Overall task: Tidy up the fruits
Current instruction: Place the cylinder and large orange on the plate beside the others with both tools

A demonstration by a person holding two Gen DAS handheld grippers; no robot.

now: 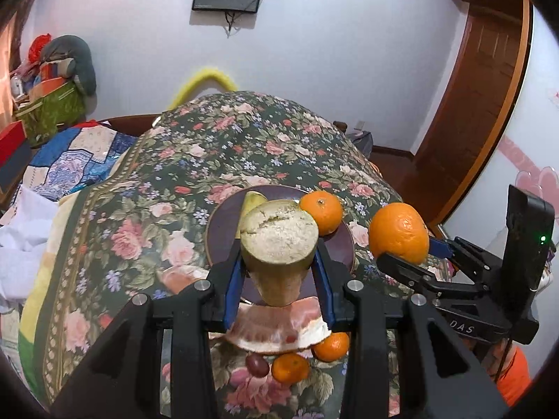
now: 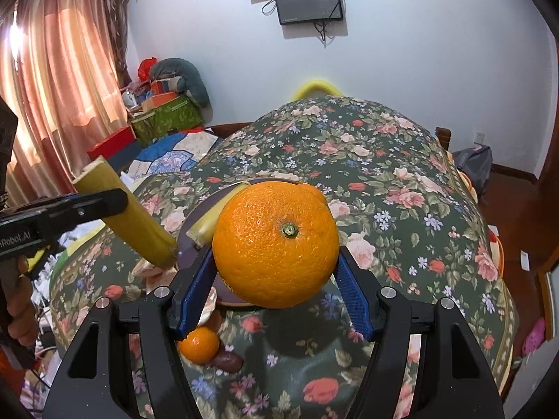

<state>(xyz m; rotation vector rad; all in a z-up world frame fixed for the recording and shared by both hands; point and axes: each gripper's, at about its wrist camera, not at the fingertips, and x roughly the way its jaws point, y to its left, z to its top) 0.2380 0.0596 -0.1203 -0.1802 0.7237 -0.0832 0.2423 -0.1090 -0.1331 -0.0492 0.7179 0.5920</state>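
Observation:
My left gripper (image 1: pixel 279 265) is shut on a thick yellow-green cane piece (image 1: pixel 279 234), held above a dark round plate (image 1: pixel 223 223). The plate carries another cane piece (image 1: pixel 252 199) and a small orange (image 1: pixel 322 211). My right gripper (image 2: pixel 276 272) is shut on a large orange (image 2: pixel 276 242) and holds it above the plate's (image 2: pixel 190 248) near edge. That orange shows in the left wrist view (image 1: pixel 399 232), right of the plate. The cane piece shows in the right wrist view (image 2: pixel 129 216).
A pomelo wedge (image 1: pixel 279 328), two small oranges (image 1: pixel 330 345) (image 1: pixel 290 368) and a dark grape (image 1: pixel 258 364) lie on the floral cloth (image 1: pixel 244 146) near me. Piled boxes and bags (image 1: pixel 45 104) stand at the far left. A wooden door (image 1: pixel 482 87) is at right.

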